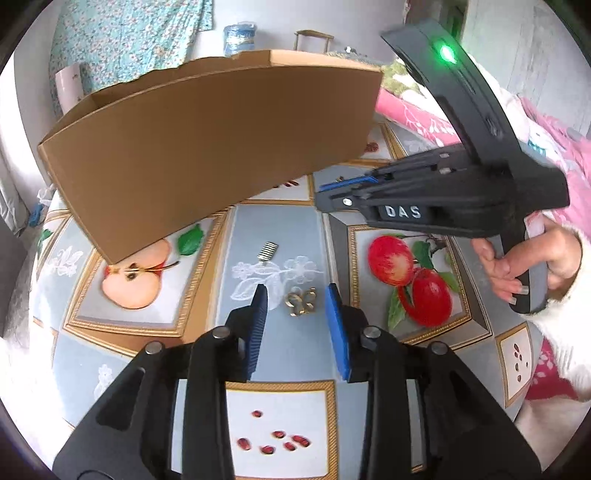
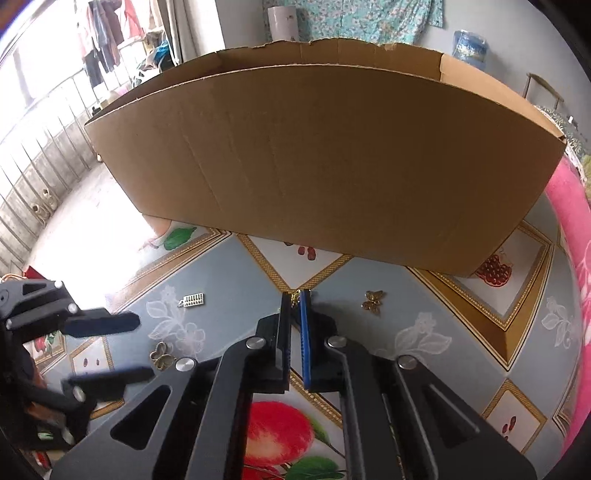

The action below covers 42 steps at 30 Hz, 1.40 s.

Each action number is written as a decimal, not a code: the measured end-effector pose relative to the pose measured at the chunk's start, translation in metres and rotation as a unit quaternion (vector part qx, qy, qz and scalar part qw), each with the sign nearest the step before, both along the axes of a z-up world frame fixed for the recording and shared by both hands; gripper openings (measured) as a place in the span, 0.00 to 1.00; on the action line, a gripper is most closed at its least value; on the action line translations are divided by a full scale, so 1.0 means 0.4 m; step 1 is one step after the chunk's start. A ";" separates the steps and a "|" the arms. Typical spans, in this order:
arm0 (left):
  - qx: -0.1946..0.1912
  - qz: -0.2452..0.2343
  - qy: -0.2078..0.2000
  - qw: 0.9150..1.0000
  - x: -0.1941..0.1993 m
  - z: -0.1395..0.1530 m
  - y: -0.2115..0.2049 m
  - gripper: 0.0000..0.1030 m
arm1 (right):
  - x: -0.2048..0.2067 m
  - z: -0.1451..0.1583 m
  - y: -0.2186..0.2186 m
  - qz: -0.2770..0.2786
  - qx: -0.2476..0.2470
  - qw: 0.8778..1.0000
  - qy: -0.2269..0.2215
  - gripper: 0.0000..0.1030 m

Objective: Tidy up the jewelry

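A gold butterfly clip (image 1: 302,302) lies on the fruit-print tablecloth between the open blue pads of my left gripper (image 1: 297,299); it also shows in the right wrist view (image 2: 161,355). A small silver comb-shaped piece (image 1: 267,252) (image 2: 193,299) lies farther out. My right gripper (image 2: 294,295) is shut on a small gold piece (image 2: 295,295) peeking out at its tips, in front of the open cardboard box (image 2: 332,166) (image 1: 207,147). A second gold butterfly (image 2: 373,301) lies on the cloth to its right. The right gripper (image 1: 328,186) shows from the side in the left view.
The tablecloth (image 1: 273,229) covers a round table. A pink quilt (image 2: 569,229) lies along the right edge. A hand (image 1: 517,266) in a white-cuffed pink sleeve holds the right tool. A white cylinder (image 2: 282,22) and floral cloth stand behind the box.
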<state>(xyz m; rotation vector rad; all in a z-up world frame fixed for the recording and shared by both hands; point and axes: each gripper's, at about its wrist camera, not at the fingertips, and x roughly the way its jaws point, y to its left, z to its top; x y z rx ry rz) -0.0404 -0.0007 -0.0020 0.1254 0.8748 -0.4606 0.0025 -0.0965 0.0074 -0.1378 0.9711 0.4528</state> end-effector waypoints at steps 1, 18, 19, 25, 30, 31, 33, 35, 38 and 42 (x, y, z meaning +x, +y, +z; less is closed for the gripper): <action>0.008 -0.003 0.003 1.000 0.005 -0.006 -0.013 0.30 | 0.003 0.001 -0.003 0.001 0.003 1.000 0.002 0.05; 0.019 0.022 0.014 0.999 0.015 0.005 0.007 0.00 | -0.019 0.051 -0.057 -0.006 0.047 0.999 0.002 0.05; 0.016 0.024 0.015 0.999 0.012 0.007 0.010 0.02 | -0.020 0.051 -0.060 -0.004 0.051 0.999 0.005 0.05; 0.026 0.013 0.013 0.999 -0.005 -0.005 -0.014 0.30 | -0.032 0.051 -0.049 -0.002 0.052 0.999 0.007 0.05; 0.058 0.007 0.003 0.998 -0.014 -0.022 -0.049 0.10 | -0.023 0.039 -0.039 0.002 0.049 0.999 0.010 0.05; 0.066 0.008 0.000 0.998 -0.016 -0.023 -0.055 0.10 | -0.020 0.038 -0.038 0.001 0.051 0.999 0.013 0.05; 0.057 0.010 0.008 0.998 -0.009 -0.025 -0.048 0.10 | -0.018 0.040 -0.039 -0.001 0.055 0.998 0.014 0.05; 0.048 0.013 0.014 0.999 -0.002 -0.023 -0.041 0.10 | -0.020 0.043 -0.036 0.003 0.053 0.999 0.014 0.05; 0.043 0.011 0.013 0.999 -0.011 -0.020 -0.032 0.02 | -0.027 0.046 -0.038 0.010 0.047 0.999 0.011 0.05; 0.029 0.021 0.029 0.999 -0.018 -0.016 0.000 0.00 | -0.029 0.042 -0.044 0.012 0.045 0.999 0.011 0.05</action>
